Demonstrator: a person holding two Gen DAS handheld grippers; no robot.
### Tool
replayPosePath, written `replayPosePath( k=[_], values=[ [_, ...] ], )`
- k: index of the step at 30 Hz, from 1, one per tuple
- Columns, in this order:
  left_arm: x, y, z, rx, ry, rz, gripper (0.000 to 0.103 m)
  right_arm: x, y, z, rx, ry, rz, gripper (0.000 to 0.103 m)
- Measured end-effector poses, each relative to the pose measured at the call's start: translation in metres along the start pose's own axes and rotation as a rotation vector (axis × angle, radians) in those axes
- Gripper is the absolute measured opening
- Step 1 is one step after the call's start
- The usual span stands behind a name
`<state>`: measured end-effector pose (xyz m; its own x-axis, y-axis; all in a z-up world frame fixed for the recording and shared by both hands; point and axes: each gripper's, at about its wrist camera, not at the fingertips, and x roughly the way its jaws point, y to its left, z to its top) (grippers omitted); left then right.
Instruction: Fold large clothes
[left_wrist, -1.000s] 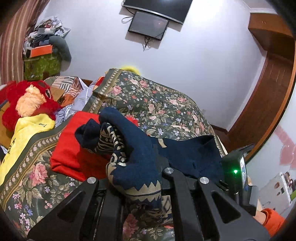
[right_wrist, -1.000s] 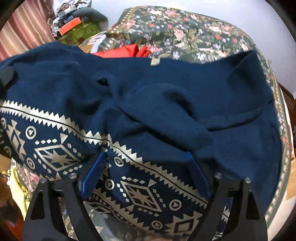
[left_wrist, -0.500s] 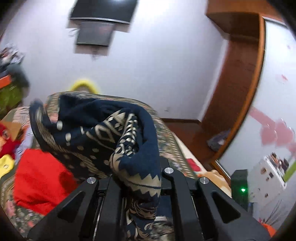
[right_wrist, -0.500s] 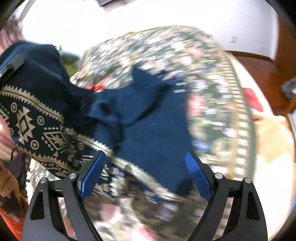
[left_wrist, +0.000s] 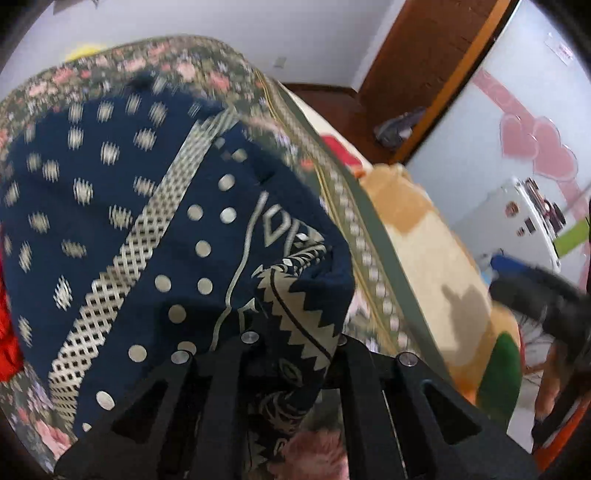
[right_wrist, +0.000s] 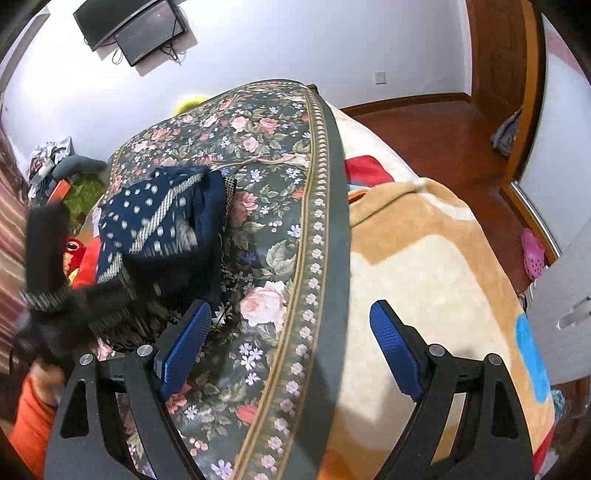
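Observation:
A navy garment (left_wrist: 122, 236) with cream dots and zigzag bands fills the left wrist view, bunched over the floral bedspread (left_wrist: 207, 70). My left gripper (left_wrist: 291, 354) is shut on a fold of it, the cloth draped over the fingers. In the right wrist view the same navy garment (right_wrist: 162, 225) hangs over the floral bedspread (right_wrist: 273, 206) at left, with the blurred left gripper (right_wrist: 70, 295) below it. My right gripper (right_wrist: 291, 350) stands open over the bedspread's border, its blue pads (right_wrist: 184, 347) empty.
A tan and cream blanket (right_wrist: 424, 266) covers the bed's right side. Red clothing (right_wrist: 85, 262) lies left of the garment. A wall screen (right_wrist: 136, 26), wooden floor (right_wrist: 443, 129), a door (right_wrist: 498, 55) and a pink shoe (right_wrist: 533, 251) surround the bed. An orange sleeve (right_wrist: 29, 424) shows at lower left.
My left gripper has swung right and downward with the navy garment, lifting it off the red clothing. My right gripper has left the garment and moved right to the bedspread's border.

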<state>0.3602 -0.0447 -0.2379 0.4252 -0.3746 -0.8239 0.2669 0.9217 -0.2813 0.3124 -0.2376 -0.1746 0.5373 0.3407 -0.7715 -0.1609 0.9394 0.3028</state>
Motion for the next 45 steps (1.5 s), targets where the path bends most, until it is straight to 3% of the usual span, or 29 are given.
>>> replayPosePath(
  k=[4, 6, 8, 12, 16, 20, 25, 31, 36, 41, 45],
  values=[
    [-0.012, -0.005, -0.010, 0.038, 0.013, -0.012, 0.008, 0.000, -0.002, 0.000, 0.013, 0.001, 0.009, 0.086],
    [-0.022, -0.014, -0.013, 0.092, 0.025, -0.001, 0.018, -0.002, 0.002, 0.002, 0.016, -0.002, 0.029, 0.086],
    [-0.034, -0.031, -0.015, 0.144, 0.031, -0.003, 0.044, -0.005, 0.007, 0.001, 0.007, -0.010, 0.041, 0.086],
    [-0.071, -0.036, -0.028, 0.183, -0.047, 0.031, 0.057, -0.008, 0.022, 0.005, -0.024, -0.022, 0.057, 0.086],
    [-0.109, -0.018, -0.034, 0.147, -0.144, 0.110, 0.071, -0.006, 0.043, 0.011, -0.068, -0.022, 0.085, 0.086],
    [-0.129, 0.011, -0.032, 0.099, -0.242, 0.275, 0.086, 0.002, 0.070, 0.012, -0.134, -0.020, 0.111, 0.086],
    [-0.131, 0.062, -0.040, -0.038, -0.274, 0.415, 0.086, 0.028, 0.099, 0.011, -0.187, 0.022, 0.124, 0.086],
    [-0.098, 0.088, -0.054, -0.098, -0.188, 0.370, 0.087, 0.069, 0.107, 0.002, -0.238, 0.113, 0.097, 0.086],
    [-0.082, 0.099, -0.071, -0.143, -0.186, 0.401, 0.102, 0.095, 0.086, -0.012, -0.234, 0.199, 0.014, 0.086],
    [-0.079, 0.107, -0.089, -0.197, -0.148, 0.365, 0.102, 0.092, 0.054, -0.021, -0.124, 0.233, 0.050, 0.089],
    [-0.082, 0.110, -0.097, -0.179, -0.130, 0.371, 0.102, 0.077, 0.051, -0.023, -0.126, 0.213, 0.037, 0.089]
  ],
)
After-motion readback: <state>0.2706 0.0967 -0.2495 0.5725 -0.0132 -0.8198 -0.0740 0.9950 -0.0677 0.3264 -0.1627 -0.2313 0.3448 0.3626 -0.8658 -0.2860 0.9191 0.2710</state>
